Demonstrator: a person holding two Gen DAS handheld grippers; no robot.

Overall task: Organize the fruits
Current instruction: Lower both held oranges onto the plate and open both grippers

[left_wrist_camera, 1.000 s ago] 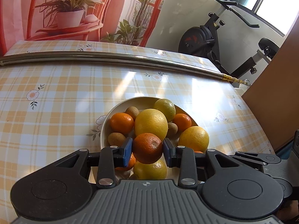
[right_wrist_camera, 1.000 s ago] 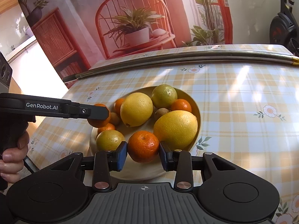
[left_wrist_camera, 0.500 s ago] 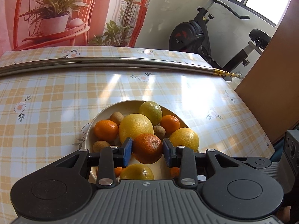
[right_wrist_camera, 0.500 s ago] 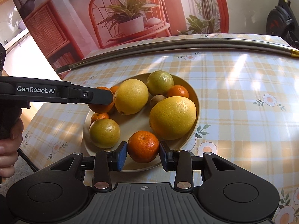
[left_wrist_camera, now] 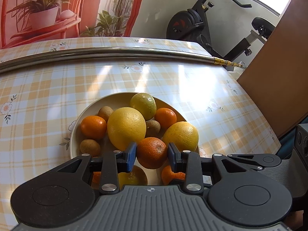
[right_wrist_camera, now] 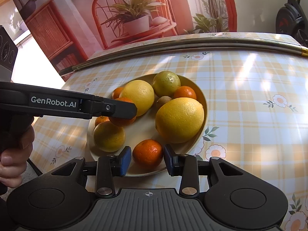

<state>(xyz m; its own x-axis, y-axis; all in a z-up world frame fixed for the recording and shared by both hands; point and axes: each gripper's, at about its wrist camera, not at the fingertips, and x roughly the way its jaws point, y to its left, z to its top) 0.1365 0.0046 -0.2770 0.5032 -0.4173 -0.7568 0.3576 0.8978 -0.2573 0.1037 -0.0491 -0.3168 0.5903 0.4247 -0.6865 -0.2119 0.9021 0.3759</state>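
A cream bowl (right_wrist_camera: 200,90) on the checked tablecloth holds several citrus fruits and small brown fruits. My left gripper (left_wrist_camera: 152,156) is shut on an orange (left_wrist_camera: 152,152) and holds it above the bowl (left_wrist_camera: 115,98); from the right wrist view it comes in from the left (right_wrist_camera: 121,111). My right gripper (right_wrist_camera: 147,160) has its blue pads either side of a small orange (right_wrist_camera: 147,153) at the bowl's near rim, with small gaps showing. Two large yellow fruits (right_wrist_camera: 180,119) (right_wrist_camera: 138,96) lie in the bowl.
A metal rod (left_wrist_camera: 119,51) lies across the table behind the bowl. An exercise bike (left_wrist_camera: 192,25) stands past the far right corner. A brown panel (left_wrist_camera: 273,77) stands at the table's right edge. A hand (right_wrist_camera: 13,154) holds the left gripper's handle.
Both grippers have drawn back and up from the bowl's middle. The left one carries its orange higher. The right gripper's pads have parted slightly from the small orange.
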